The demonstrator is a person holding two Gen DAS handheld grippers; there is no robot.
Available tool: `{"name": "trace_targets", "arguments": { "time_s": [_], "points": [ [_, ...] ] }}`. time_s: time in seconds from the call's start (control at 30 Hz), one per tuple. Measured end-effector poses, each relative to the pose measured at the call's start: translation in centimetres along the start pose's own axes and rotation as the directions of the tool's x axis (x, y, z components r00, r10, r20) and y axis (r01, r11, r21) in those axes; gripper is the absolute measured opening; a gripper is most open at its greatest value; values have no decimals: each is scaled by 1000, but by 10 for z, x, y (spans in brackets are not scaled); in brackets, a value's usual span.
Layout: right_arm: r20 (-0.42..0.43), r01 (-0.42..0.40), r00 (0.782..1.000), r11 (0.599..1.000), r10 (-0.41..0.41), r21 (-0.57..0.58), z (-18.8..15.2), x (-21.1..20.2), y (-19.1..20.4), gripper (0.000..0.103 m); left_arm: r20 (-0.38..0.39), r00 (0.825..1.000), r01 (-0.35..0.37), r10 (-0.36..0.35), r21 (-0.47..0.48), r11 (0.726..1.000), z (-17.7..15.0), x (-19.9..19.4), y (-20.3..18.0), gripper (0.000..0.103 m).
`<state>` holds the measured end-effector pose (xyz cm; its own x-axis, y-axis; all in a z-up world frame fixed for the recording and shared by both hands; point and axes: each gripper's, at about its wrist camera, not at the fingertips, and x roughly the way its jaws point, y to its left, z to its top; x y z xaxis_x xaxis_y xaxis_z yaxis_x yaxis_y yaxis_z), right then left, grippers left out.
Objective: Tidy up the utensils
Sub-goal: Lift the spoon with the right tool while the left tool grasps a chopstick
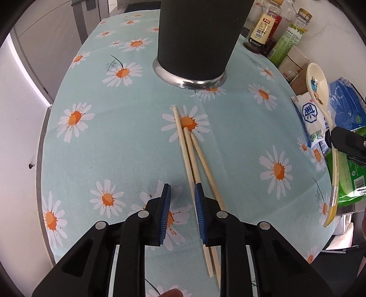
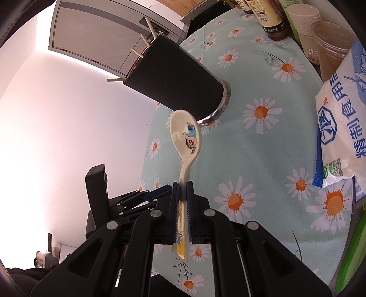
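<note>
- A few chopsticks [image 2: 139, 53] already stand in the dark holder cup [image 2: 176, 80], their tips poking past its rim (that much of the tidying I'd call done).
- The right hand-held gripper [image 2: 182, 201] is clenched on the handle of the cartoon-printed spoon [image 2: 185, 137]; the bowl of the spoon points out ahead of its fingers and hangs in the air just short of the cup's foot, clear of the cloth.
- The spoon is not yet in the cup, so I'd judge it the next piece to go in.
- Three loose chopsticks [image 1: 194, 160] lie on the cloth, fanned out ahead of the left hand-held gripper [image 1: 183, 205] towards the cup.
- That gripper's jaws stand partly apart with only bare cloth in the gap; its right-hand blue pad lies over the sticks, none sits between the pads, and it grasps nothing.
- By my reckoning those sticks and the spoon are what is left.
- The worktop [image 1: 103, 141] wears a pale blue cloth printed with daisies.
- Beyond the right hand-held gripper, off to its right, stand sauce bottles [image 2: 270, 20], a lidded jar [image 2: 331, 45] and a white salt bag [image 2: 338, 137] (a green packet too, at the very edge).
- To its left the room is a bright pale wall with grey cabinet doors [image 2: 96, 38] higher up.
</note>
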<state>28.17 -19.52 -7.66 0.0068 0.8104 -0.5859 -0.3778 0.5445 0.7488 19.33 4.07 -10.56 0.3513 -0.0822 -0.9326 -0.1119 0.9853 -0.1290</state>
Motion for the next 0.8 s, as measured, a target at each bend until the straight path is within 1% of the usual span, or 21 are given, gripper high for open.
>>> {"name": "trace_targets", "arguments": {
  "time_s": [0.17,0.33,0.37,0.4,0.6,0.7,0.8],
  "points": [
    [-13,-21,1000,1000,20,-8,2,4,-1,8,-3,1000,-13,13,-20,1000,2,1,0,20],
    [-23,-40,999,999,39,-17,4,7,-2,8,-30,998,-46,46,-22,999,6,4,-7,20],
    [-25,-46,999,999,45,-18,4,8,-1,8,-37,998,-60,59,-21,998,8,5,-9,18],
    [-27,-52,998,998,51,-18,4,8,-2,8,-41,996,-83,82,-18,996,9,6,-10,13],
    [-53,-86,995,996,84,-26,5,11,0,8,-73,993,-94,90,-50,994,14,8,-10,12],
    [-71,-97,993,995,94,-27,4,12,-1,8,-82,991,-115,110,-70,991,19,11,-8,4],
    [-87,-106,991,994,103,-28,4,13,-1,8,-92,992,-98,88,-107,989,21,11,-2,4]
  ]
}}
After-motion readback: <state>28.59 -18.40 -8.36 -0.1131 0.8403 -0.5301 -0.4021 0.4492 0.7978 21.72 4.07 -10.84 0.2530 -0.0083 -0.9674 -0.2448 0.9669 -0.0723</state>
